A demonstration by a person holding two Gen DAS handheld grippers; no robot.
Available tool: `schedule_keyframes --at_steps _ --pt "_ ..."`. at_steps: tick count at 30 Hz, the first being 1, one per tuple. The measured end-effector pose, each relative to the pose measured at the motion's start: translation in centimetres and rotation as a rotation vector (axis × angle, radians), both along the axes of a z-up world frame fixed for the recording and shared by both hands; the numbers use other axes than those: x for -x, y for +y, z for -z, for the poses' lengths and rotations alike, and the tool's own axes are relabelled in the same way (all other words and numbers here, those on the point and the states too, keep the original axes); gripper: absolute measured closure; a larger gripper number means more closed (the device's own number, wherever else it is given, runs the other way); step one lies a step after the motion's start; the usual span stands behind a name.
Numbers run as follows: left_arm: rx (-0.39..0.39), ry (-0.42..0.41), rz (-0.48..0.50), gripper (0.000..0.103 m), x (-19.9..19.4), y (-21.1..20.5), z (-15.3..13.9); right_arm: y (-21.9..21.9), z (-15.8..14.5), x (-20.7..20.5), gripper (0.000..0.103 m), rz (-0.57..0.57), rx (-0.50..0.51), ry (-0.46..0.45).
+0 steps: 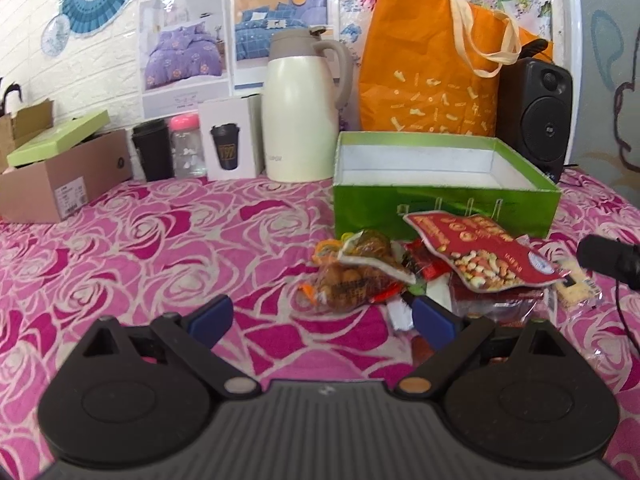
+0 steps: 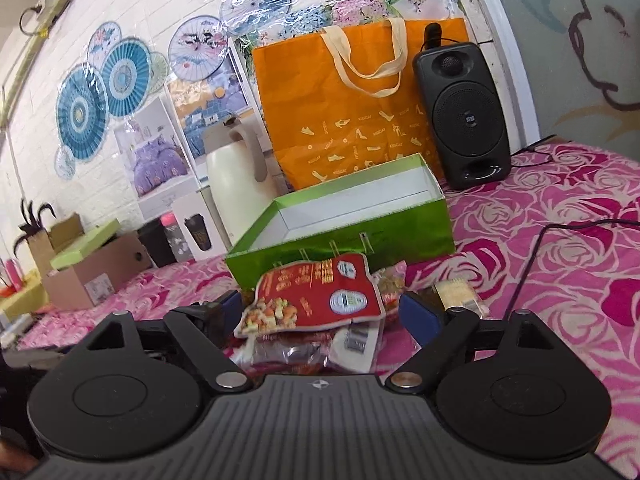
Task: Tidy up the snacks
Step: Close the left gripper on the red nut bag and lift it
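Observation:
A pile of snack packets lies on the pink rose cloth in front of an open green box (image 1: 444,210) with a white, empty inside. On top lies a red nut packet (image 1: 484,254), also in the right wrist view (image 2: 320,300). A clear bag of brown snacks (image 1: 352,276) lies at the pile's left. A pale cracker packet (image 1: 578,286) lies at the right. My left gripper (image 1: 324,318) is open, low, just before the pile. My right gripper (image 2: 324,312) is open, its fingers either side of the red packet, touching nothing I can see. The green box also shows in the right wrist view (image 2: 348,240).
Behind the box stand a cream thermos jug (image 1: 300,116), an orange tote bag (image 1: 436,72) and a black speaker (image 1: 538,116). A cardboard box (image 1: 64,184), black cup (image 1: 154,148), bottle and cup carton stand at back left. A black cable (image 2: 532,256) crosses the cloth.

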State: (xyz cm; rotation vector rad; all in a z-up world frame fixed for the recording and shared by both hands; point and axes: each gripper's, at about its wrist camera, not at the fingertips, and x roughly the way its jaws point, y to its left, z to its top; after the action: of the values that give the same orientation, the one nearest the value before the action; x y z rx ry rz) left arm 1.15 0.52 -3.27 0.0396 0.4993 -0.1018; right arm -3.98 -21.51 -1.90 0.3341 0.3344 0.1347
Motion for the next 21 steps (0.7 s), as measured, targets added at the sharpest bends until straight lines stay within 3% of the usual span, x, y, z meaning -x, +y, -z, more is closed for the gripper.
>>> schedule_keyframes --at_steps 3,4,6,12,14,17,21 --pt "0.073 -0.001 0.032 0.009 -1.6 0.2 -0.4 -1.8 -1.1 -2.2 0.002 -0.046 -0.081 0.028" --pt "0.110 0.001 0.054 0.009 -2.2 0.2 -0.5 -2.3 -1.2 -3.3 0.010 -0.070 -0.114 0.049" --pt "0.173 0.007 0.099 0.009 -3.2 -0.2 -0.6 -2.8 -1.0 -5.8 0.045 -0.123 -0.153 0.105" --pt "0.138 0.012 0.178 0.009 -6.1 -2.7 -0.4 -4.0 2.0 -12.5 0.051 -0.166 -0.246 0.287" --pt "0.138 0.029 0.209 0.009 -7.3 -2.8 -0.3 -4.4 2.7 -13.8 0.051 -0.181 -0.285 0.305" --pt "0.202 0.077 0.270 0.009 -8.7 -2.7 0.1 -4.8 3.0 -15.2 0.049 -0.219 -0.332 0.342" --pt "0.254 0.118 0.322 0.009 -9.5 -2.8 1.1 -4.9 3.3 -15.9 0.047 -0.241 -0.318 0.358"
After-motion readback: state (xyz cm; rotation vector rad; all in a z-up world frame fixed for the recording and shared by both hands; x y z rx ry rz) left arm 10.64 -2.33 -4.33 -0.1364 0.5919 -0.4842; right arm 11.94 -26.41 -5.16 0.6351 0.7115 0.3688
